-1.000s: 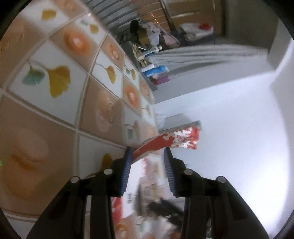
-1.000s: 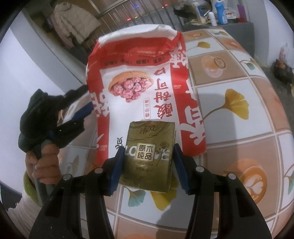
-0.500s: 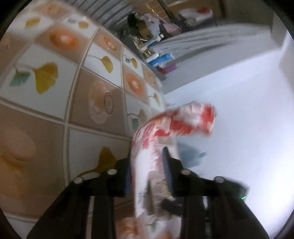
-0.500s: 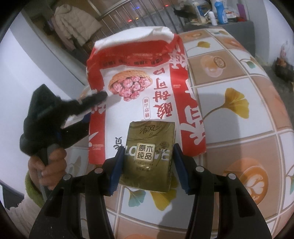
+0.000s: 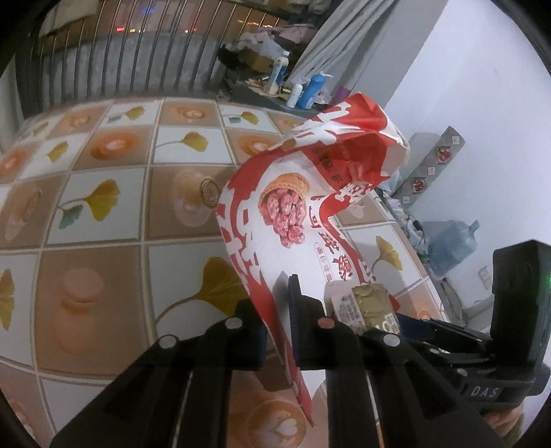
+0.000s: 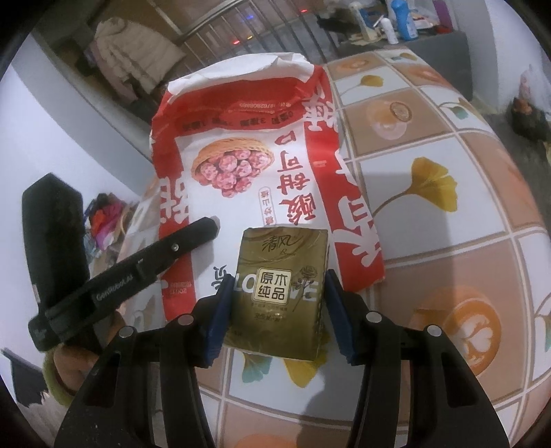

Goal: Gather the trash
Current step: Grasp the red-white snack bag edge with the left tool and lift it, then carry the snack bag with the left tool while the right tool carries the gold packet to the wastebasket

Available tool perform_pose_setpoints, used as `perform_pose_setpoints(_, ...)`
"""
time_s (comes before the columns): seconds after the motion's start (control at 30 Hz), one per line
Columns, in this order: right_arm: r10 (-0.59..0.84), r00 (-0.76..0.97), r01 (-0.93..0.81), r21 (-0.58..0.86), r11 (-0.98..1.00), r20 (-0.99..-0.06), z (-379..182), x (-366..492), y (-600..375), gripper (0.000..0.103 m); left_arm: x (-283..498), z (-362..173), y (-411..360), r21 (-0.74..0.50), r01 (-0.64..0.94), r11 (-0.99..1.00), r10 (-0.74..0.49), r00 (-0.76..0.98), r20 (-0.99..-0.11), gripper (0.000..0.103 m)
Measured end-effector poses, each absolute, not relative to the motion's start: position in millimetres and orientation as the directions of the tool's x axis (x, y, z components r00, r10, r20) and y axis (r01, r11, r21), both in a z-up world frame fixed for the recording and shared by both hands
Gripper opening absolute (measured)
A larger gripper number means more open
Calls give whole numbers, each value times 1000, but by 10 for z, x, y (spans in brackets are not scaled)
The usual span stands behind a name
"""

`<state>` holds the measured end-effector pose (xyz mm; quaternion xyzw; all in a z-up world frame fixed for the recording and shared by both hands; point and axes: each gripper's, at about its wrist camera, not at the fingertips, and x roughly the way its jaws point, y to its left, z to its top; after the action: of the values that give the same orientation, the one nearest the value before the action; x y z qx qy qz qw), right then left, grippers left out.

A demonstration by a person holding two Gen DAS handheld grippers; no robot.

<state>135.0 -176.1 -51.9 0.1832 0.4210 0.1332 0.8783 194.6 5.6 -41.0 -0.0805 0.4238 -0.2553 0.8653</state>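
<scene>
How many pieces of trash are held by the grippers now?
2: the red-and-white bag, its edge between the closing left gripper, and the gold tissue pack in the right gripper.

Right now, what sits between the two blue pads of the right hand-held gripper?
A gold tissue pack, gripped between them and resting over the red-and-white bag, shown in the right wrist view.

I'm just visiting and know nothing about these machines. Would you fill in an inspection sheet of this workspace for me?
Surface: tiled tabletop printed with ginkgo leaves and coffee cups.
Job's things: red and white snack bag, mouth open; gold tissue pack.
Clutter: nothing seen on the table.
Grippers: left gripper closing on the bag's edge, which lies between its jaws; right gripper clamped on the tissue pack.
Cables: nothing seen.
Surroundings: metal railing; bottles on a grey cabinet; water jug on the floor; white wall.
</scene>
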Motion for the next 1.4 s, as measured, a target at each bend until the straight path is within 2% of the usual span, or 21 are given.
perform_pose_setpoints(0.43, 366, 656, -42, 453, 891, -660, -351, 1185, -2060, 48, 1750, -190, -150, -257, 432, 864, -483, 572, -663, 6)
perform_pose_setpoints(1.4, 338, 726, -29, 464, 885, -599, 9, 787, -2241, 48, 1215, 413, -263, -101, 480, 872, -456, 717, -528, 1)
